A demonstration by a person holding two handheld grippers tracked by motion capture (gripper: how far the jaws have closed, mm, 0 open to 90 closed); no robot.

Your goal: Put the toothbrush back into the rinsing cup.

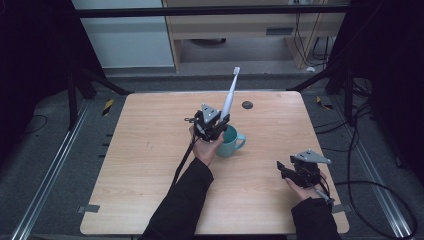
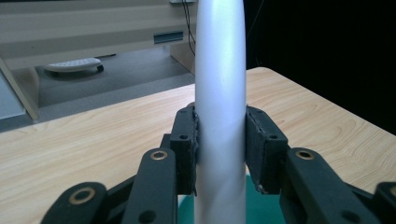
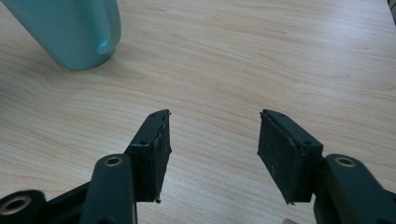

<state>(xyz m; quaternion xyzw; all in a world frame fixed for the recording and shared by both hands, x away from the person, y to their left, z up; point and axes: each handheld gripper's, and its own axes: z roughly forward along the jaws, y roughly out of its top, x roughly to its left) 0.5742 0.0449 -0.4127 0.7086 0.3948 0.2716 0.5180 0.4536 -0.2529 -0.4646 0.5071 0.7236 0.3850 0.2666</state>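
Where the table's [image 1: 150, 165] near edge meets the person's sleeves, the right gripper [image 1: 283, 169] sits in the right hand [image 1: 304, 189] close to the near right corner, low over the wood, its jaws spread apart with only bare tabletop between them; in the right gripper view [image 3: 212, 154] the pads [image 3: 159, 149] face each other across a clear gap, and the mug [image 3: 74, 28] stands farther off at the upper left, well apart from them. Farther in, near the middle of the table, the left hand [image 1: 206, 149] carries the left gripper [image 1: 220, 121], clamped on a toothbrush [image 1: 229, 97]. In the left gripper view the pads [image 2: 187, 149] press on both sides of the white handle [image 2: 220, 102], which rises straight up between them [image 2: 220, 147]. From above, the toothbrush runs up and slightly to the right from the jaws, its brush head at the far end, past the table's far edge in the picture. The teal mug [image 1: 231, 142] stands upright on the table directly under and just beside the left gripper, handle turned to the right; a patch of teal shows below the jaws in the left gripper view. Whether the handle's lower end is inside the mug cannot be told, nor what the mug holds. Beyond it, near the far edge, a small dark disc [image 1: 247, 104] lies on the wood.
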